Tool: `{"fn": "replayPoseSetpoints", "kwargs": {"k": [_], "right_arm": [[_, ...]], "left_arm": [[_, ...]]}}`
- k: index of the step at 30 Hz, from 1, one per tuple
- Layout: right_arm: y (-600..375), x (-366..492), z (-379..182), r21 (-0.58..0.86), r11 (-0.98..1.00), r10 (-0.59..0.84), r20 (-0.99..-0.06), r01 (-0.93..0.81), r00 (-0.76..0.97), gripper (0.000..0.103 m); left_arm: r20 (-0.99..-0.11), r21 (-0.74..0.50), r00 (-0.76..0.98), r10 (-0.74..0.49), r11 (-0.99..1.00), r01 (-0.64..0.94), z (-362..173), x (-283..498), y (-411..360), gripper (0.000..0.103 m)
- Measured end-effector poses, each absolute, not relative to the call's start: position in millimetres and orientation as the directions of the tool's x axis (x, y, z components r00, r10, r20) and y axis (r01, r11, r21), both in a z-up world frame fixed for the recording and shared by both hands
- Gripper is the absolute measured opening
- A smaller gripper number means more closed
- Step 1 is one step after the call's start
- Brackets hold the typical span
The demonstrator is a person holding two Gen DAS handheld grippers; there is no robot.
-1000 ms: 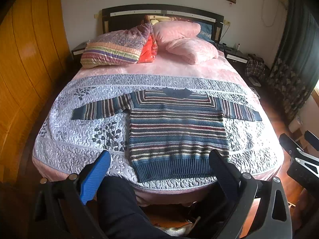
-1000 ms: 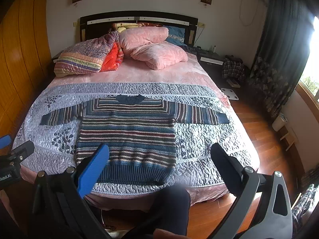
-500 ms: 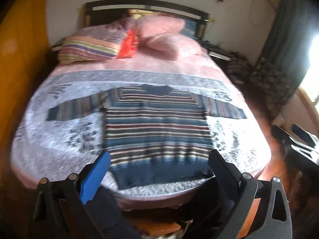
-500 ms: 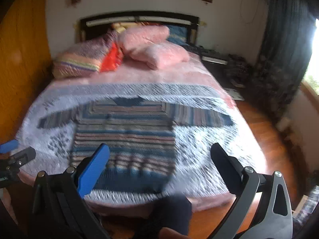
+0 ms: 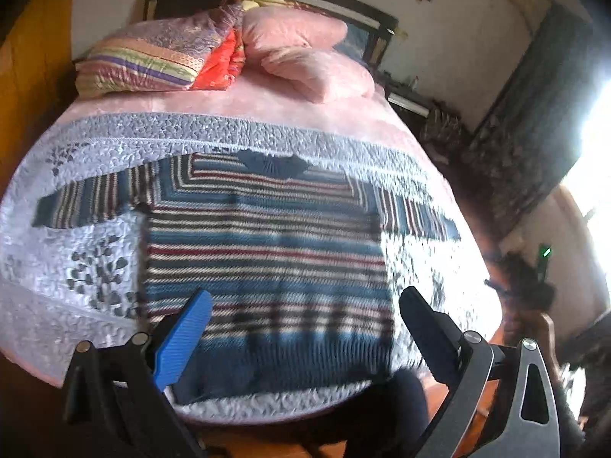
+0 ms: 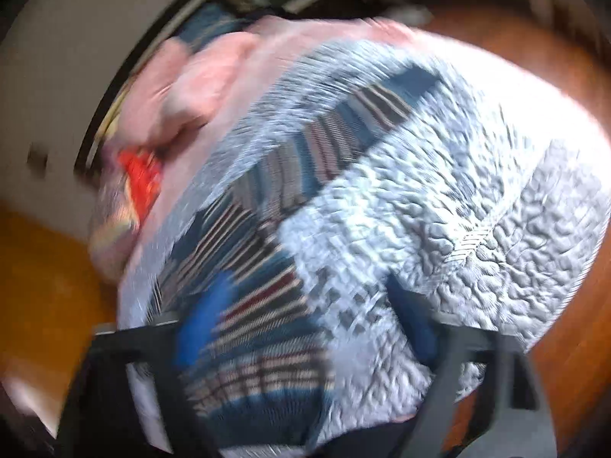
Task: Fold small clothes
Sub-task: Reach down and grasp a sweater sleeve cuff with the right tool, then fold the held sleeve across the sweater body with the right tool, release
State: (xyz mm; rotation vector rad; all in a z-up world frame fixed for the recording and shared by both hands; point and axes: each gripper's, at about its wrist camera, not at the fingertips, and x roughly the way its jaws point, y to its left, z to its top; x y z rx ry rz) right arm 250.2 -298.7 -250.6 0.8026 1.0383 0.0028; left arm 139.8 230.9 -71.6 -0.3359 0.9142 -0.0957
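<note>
Striped sweater lies flat, sleeves spread, on the bed; both hand-held grippers, left and right, hover above it, jaws wide, empty.

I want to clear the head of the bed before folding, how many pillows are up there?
3 visible: a striped pillow at the left, a pink pillow against the headboard, and another pink pillow lying in front of it. More may hide behind them.
</note>
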Motion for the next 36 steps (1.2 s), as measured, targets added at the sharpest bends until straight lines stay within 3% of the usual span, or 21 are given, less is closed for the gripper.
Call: {"fn": "replayPoseSetpoints", "kwargs": {"k": [1, 7, 14, 22, 27, 28, 31, 36], "right_arm": [[-312.9, 258.7, -265.0, 0.632, 0.672, 0.394, -0.746, 0.385, 0.536, 0.057], [-394.9, 324.6, -340.5, 0.803, 0.399, 0.478, -0.595, 0.443, 0.646, 0.056], [-470.4, 390.7, -402.8, 0.854, 0.175, 0.414, -0.516, 0.49, 0.75, 0.05], [-493.4, 446.2, -441.8, 0.8, 0.191, 0.359, -0.596, 0.569, 0.718, 0.046], [-495.6, 463.4, -449.8, 0.804, 0.194, 0.342, -0.592, 0.561, 0.73, 0.046], [-493.2, 461.0, -449.9, 0.803, 0.198, 0.339, -0.594, 0.562, 0.73, 0.043], [-490.1, 472.9, -445.0, 0.796, 0.232, 0.335, -0.606, 0.56, 0.722, 0.018], [-469.3, 478.2, -398.0, 0.792, 0.356, 0.309, -0.601, 0.496, 0.737, 0.013]], "left_arm": [[-0.758, -0.331, 0.612, -0.227, 0.942, -0.061, -74.8, 145.9, 231.2, 0.099], [-0.773, -0.321, 0.598, -0.211, 0.944, -0.082, -97.6, 182.4, 234.6, 0.099], [-0.788, -0.387, 0.557, -0.263, 0.915, -0.115, -131.2, 211.9, 235.9, 0.099], [-0.795, -0.395, 0.545, -0.266, 0.909, -0.133, -154.0, 238.7, 233.3, 0.099], [-0.781, -0.452, 0.545, -0.305, 0.879, -0.156, -162.0, 250.2, 242.8, 0.099], [-0.775, -0.469, 0.549, -0.315, 0.868, -0.164, -163.9, 251.1, 247.1, 0.099], [-0.768, -0.496, 0.553, -0.322, 0.846, -0.197, -169.4, 254.1, 260.8, 0.099], [-0.777, -0.501, 0.545, -0.314, 0.833, -0.235, -177.7, 252.6, 282.0, 0.099]]}}
